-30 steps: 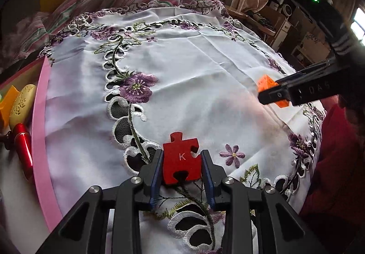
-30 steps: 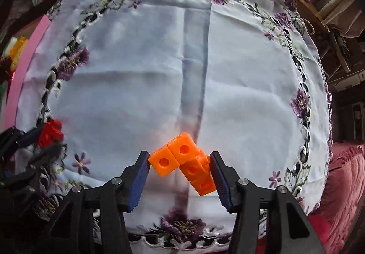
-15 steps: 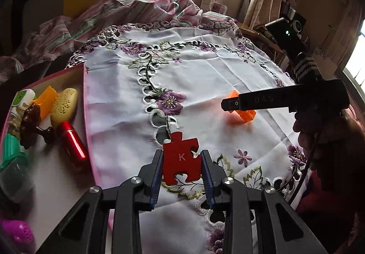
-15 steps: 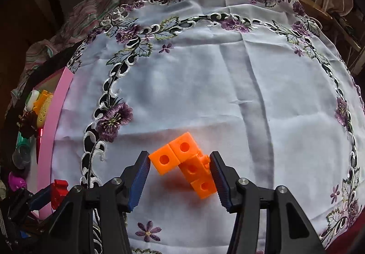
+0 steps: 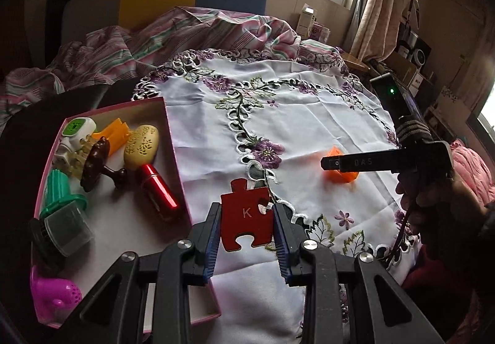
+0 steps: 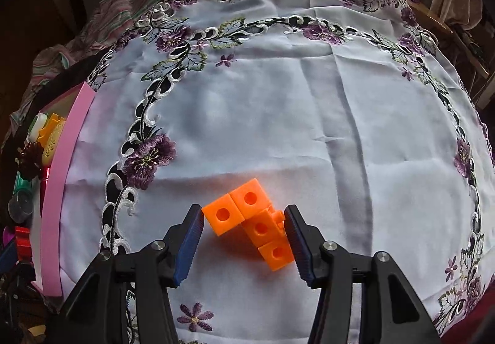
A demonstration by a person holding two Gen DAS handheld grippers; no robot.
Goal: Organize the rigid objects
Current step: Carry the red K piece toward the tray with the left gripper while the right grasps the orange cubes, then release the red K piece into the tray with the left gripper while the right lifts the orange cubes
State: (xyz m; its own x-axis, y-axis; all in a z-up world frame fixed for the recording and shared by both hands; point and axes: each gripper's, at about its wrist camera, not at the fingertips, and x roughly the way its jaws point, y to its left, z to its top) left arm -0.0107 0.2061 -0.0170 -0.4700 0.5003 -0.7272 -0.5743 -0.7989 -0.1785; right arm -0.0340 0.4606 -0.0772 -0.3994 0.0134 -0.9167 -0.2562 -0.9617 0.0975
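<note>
Left gripper (image 5: 246,228) clamps a red puzzle piece (image 5: 246,214) marked K, held above the white embroidered cloth (image 5: 309,127) just right of a pink box (image 5: 173,139) holding a red tube (image 5: 157,191) and other small items. Right gripper (image 6: 244,234) is half open, its pads touching the orange blocks (image 6: 250,217) lying on the cloth (image 6: 278,112) between them.

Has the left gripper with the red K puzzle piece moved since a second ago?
Yes. The left gripper, shut on the red puzzle piece, has moved left toward the pink box, which was only an edge at frame left earlier.
</note>
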